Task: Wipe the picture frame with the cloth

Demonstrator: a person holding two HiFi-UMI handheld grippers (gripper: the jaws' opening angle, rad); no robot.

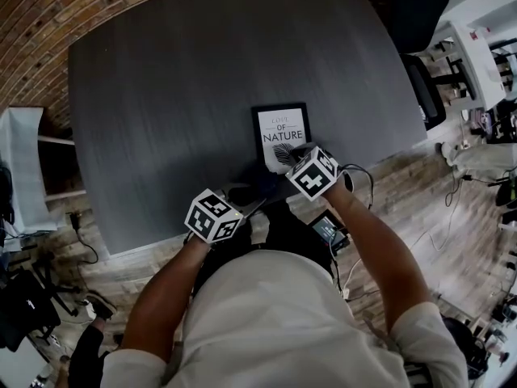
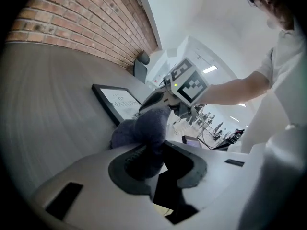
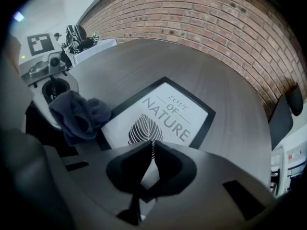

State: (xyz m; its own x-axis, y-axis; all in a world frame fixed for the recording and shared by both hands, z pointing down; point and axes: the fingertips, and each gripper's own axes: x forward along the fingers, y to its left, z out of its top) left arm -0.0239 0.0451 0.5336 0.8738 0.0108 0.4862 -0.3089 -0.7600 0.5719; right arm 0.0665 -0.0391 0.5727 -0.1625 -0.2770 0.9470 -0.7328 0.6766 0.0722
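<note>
L claw (image 2: 152, 163) clamped on bunched dark cloth (image 2: 141, 128), wad sticking out fwd of the jaws. R claw (image 3: 151, 159) pinched shut, nothing betw jaws, tip over near edge of picture frame (image 3: 165, 116); prob steadying it, contact unclear. Cloth sits at frame's near-left corner, can't tell if it touches the glass. Frame lies flat on dark grey surface (image 1: 178, 95), close to person's side. Step, as I read it: wipe about to start. Next: press wad onto glass, sweep across w/ even strokes, R pinning frame vs sliding. Print reads "LOVE OF NATURE", leaf graphic under the words. Brick wall (image 3: 216, 23) beyond
</note>
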